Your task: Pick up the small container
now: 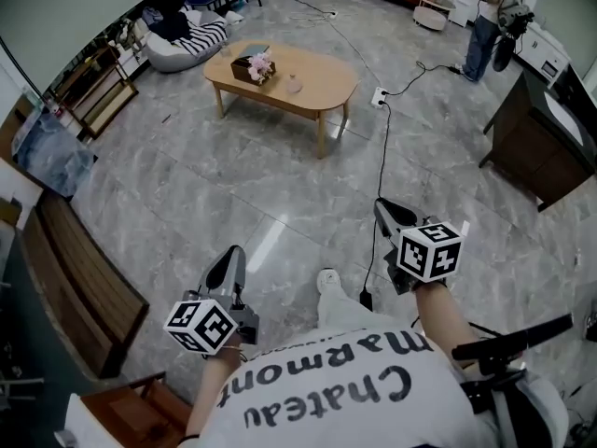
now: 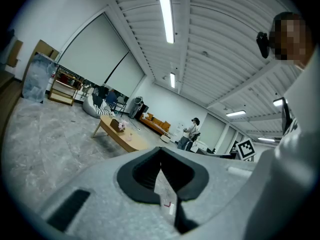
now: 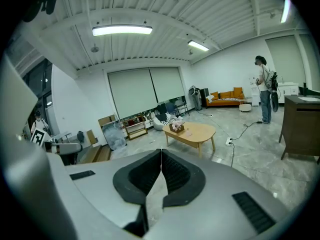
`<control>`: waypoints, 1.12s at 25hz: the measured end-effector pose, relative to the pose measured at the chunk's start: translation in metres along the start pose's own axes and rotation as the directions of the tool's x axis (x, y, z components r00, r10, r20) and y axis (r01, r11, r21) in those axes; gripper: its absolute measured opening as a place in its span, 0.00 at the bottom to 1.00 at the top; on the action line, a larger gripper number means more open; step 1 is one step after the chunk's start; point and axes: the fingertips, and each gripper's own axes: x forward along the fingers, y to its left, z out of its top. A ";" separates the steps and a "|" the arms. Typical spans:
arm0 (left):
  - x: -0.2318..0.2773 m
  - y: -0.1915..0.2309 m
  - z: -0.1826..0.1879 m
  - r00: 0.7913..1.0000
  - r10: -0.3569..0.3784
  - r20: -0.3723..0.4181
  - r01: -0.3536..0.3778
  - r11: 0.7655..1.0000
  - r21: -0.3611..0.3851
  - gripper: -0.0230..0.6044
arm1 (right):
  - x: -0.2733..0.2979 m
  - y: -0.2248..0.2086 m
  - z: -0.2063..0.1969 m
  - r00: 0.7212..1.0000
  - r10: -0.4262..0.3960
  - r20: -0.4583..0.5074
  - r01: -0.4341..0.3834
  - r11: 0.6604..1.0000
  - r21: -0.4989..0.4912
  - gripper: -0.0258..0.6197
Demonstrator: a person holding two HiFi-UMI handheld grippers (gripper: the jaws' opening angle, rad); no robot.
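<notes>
Left gripper [image 1: 230,261] and right gripper [image 1: 387,215] near me, both claws closed tight and empty, I note; small container [image 1: 294,85] sits on wooden table [image 1: 326,75], far across the floor.

This looks like a big studio or lab hall dressed up as a living room. A low wooden coffee table [image 1: 284,80] stands alone on a wide grey marble-patterned floor [image 1: 233,185]. Beyond the table sit an orange sofa [image 3: 227,96] and a striped beanbag [image 1: 187,43]. Left of the table is an open shelf rack [image 1: 93,87], and right of it a dark cabinet [image 1: 541,143]. A power strip [image 1: 379,97] with a long cable [image 1: 384,147] lies just beside the table. Overhead run strip lights [image 3: 122,30] on a ribbed ceiling, with tall blinds [image 3: 145,91] behind.
</notes>
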 end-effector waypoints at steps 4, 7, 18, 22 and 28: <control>0.030 0.007 0.013 1.000 0.008 0.001 -0.008 1.000 0.007 0.06 | 0.029 -0.019 0.021 1.000 0.010 0.007 -0.010 1.000 -0.001 0.06; 0.053 0.015 0.029 1.000 0.021 0.012 -0.021 1.000 0.014 0.06 | 0.053 -0.034 0.042 1.000 0.019 0.017 -0.019 1.000 0.001 0.06; 0.157 0.019 0.077 0.999 0.021 0.036 -0.022 0.999 0.038 0.06 | 0.125 -0.106 0.114 0.999 0.036 0.031 -0.036 0.999 -0.011 0.06; 0.188 0.022 0.081 0.999 0.024 0.044 -0.025 0.999 0.024 0.06 | 0.145 -0.129 0.126 0.999 0.042 0.027 -0.041 0.999 -0.015 0.06; 0.227 0.023 0.084 0.999 0.015 0.047 -0.016 0.999 0.033 0.06 | 0.165 -0.153 0.128 0.999 0.043 0.010 -0.043 0.999 -0.018 0.06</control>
